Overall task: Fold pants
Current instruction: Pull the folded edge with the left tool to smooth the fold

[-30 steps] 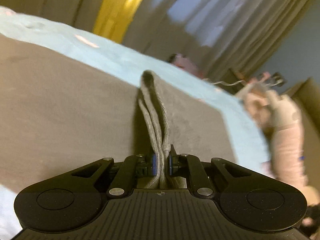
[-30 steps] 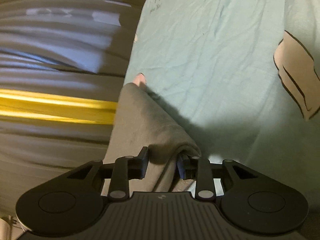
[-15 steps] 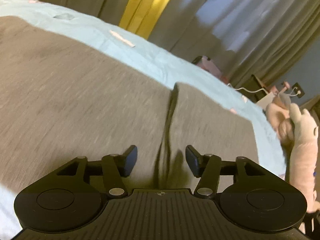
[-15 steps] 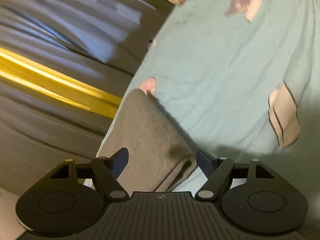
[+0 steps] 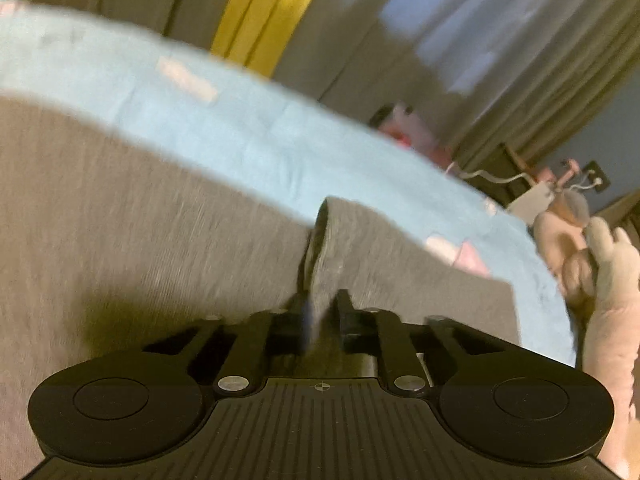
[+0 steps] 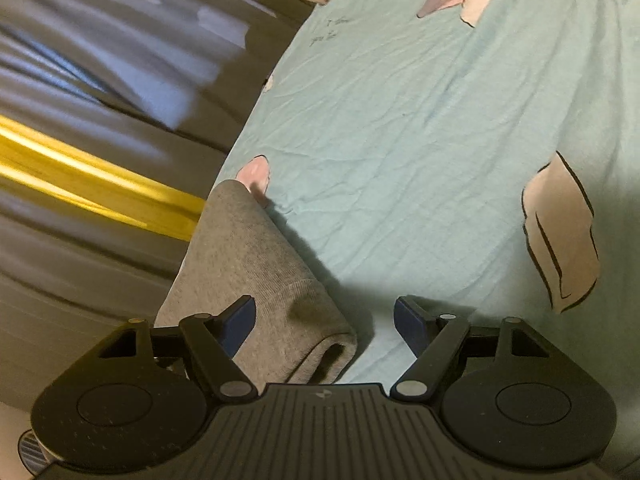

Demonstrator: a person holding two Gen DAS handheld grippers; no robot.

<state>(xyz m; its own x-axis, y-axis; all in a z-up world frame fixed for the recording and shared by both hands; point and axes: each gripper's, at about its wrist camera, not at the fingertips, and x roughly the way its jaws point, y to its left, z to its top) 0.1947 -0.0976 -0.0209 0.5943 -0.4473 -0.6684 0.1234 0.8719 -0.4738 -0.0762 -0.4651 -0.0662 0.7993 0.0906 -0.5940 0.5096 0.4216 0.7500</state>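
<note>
Pale blue bedsheet (image 6: 400,128) under everything, curtains (image 5: 500,60) behind, and the grey pants (image 5: 140,240) spread flat across it. Your left gripper (image 5: 322,312) has just snapped closed, pinching a raised ridge of pants fabric. Your right gripper (image 6: 324,320) has just been opening; it stands wide, the folded pants edge (image 6: 280,300) lying loose between the jaws.

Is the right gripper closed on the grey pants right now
No, the right gripper stands wide open, the folded edge of the pants lying loose between its pads.
</note>
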